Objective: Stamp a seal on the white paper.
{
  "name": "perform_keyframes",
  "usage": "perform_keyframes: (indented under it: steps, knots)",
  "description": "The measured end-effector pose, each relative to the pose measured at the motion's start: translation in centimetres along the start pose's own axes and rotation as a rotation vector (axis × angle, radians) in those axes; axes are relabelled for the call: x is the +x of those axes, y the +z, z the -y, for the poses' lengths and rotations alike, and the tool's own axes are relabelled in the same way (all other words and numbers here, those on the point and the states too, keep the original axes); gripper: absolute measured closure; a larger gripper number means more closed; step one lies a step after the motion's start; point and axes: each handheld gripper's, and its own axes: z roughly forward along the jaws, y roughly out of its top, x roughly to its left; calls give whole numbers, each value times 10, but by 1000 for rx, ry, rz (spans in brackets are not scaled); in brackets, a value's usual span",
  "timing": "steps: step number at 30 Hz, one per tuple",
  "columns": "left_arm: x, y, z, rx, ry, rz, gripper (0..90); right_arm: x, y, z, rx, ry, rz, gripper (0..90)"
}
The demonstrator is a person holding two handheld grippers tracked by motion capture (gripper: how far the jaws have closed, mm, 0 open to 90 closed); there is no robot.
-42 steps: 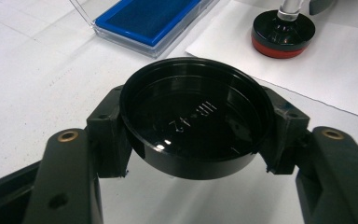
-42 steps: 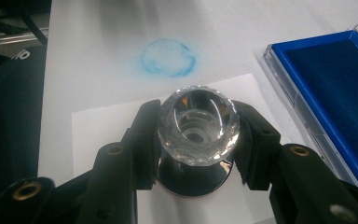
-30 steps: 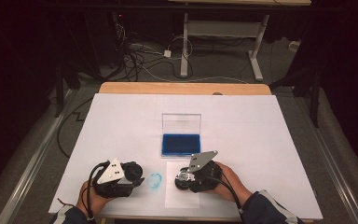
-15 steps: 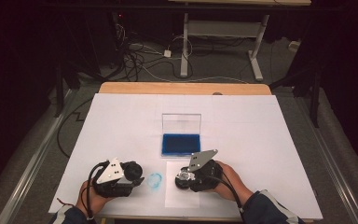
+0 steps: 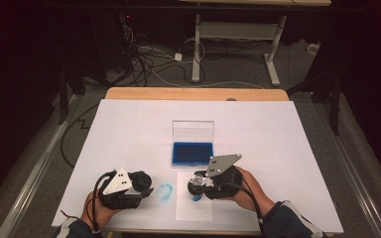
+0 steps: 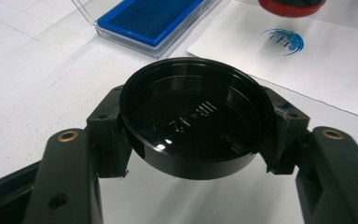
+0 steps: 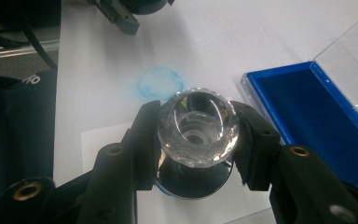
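Observation:
My left gripper [image 5: 146,186] is shut on a round black cap [image 6: 193,116], held by its rim low over the table at the near left. My right gripper [image 5: 197,184] is shut on a stamp [image 7: 198,127] with a faceted clear knob, gripped at that knob. The stamp's red base [image 6: 291,5] hangs just above a white paper sheet [image 5: 193,210]. A round blue print [image 6: 283,41] shows on the paper next to the stamp. A blue ink pad [image 5: 192,153] lies in its clear case, lid standing open, just beyond the paper.
A faint blue ring smudge [image 5: 164,192] marks the white table cover [image 5: 129,129] between the two grippers. Both hands rest near the table's front edge. Cables and a desk frame [image 5: 238,44] lie on the floor beyond the far edge.

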Motion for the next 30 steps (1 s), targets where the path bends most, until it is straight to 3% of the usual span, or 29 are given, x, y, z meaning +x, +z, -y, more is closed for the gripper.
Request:
perform_keyframes:
  steps: [12,26,30]
  knots:
    - [0,0,0,3,-1,3,358,0,18,5,73,1,-19,566]
    - [0,1,1,7,0,7,357,-1,25,8,103,8,-28,566]
    - [0,2,1,11,0,10,358,-1,27,8,113,30,-33,566]
